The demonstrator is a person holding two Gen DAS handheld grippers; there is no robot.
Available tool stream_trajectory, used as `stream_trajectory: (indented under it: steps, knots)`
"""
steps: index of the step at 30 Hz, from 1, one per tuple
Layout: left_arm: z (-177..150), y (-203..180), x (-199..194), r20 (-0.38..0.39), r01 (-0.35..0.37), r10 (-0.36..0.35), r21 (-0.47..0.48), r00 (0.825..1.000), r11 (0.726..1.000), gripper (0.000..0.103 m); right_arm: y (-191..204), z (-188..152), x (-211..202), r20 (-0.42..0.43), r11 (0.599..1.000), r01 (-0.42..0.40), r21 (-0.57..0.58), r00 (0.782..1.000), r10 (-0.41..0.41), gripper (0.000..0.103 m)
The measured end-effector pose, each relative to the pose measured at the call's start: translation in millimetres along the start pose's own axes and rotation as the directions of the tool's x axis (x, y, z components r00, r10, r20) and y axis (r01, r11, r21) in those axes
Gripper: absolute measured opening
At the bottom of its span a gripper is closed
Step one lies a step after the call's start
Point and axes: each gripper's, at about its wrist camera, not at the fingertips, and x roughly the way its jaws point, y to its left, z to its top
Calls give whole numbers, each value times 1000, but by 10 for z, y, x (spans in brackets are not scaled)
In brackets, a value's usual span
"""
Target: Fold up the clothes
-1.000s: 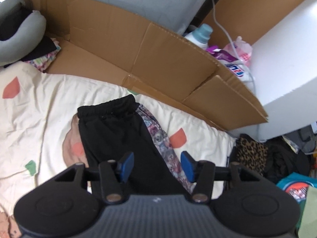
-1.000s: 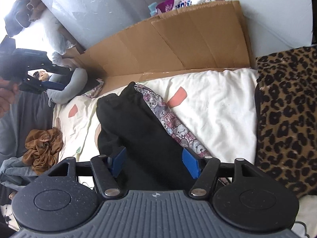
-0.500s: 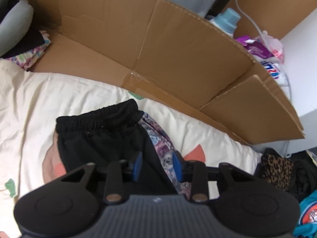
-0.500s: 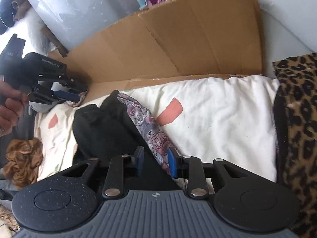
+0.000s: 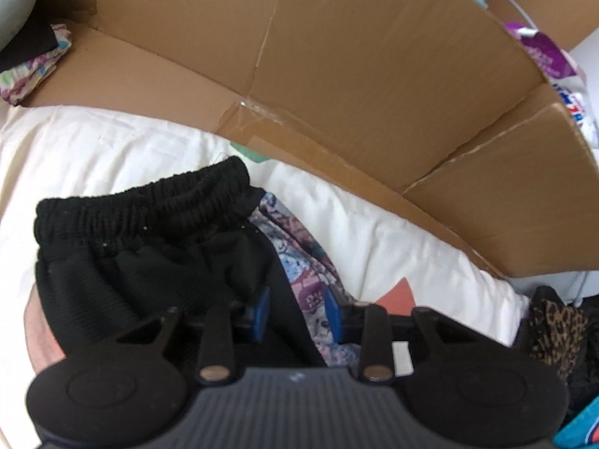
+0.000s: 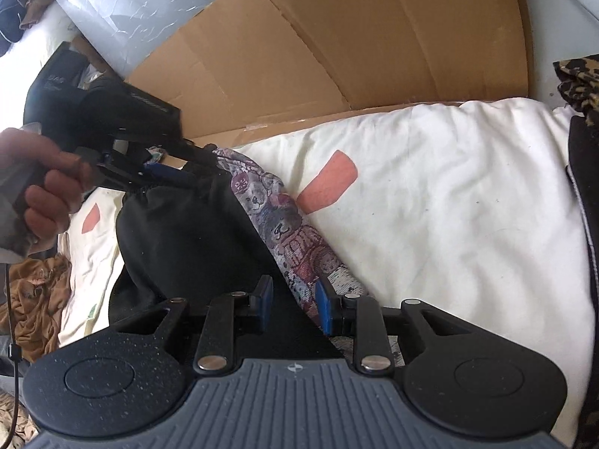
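No lettering can be read; print on the white package (image 5: pixel 574 103) is blurred.

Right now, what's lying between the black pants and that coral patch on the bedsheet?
In the right wrist view, a strip of patterned cartoon-print fabric runs between the black pants and the coral patch on the cream sheet.

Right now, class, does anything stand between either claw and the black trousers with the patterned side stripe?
Nothing visible does. The left claw and right claw each have the black trousers with the patterned side stripe directly between their fingers.
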Motion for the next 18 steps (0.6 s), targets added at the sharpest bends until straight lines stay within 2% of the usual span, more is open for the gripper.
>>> stream_trajectory:
  steps: [3,6,8,18]
  knots:
    - [-70,10,76,-12,-35,35,-6,999,999,34,15,-42,54,1,1000,1,-6,1000,-1,26]
    - [-145,69,118,-25,-79,78,-14,997,997,39,1,-86,85,-8,1000,6,-13,1000,-6,26]
    - [-167,121,139,-35,-88,87,-25,996,996,44,-23,-114,86,-15,1000,9,-18,1000,-9,26]
    - [-272,357,248,-66,-108,102,-103,993,989,45,-108,-236,93,-49,998,19,-56,999,-22,28]
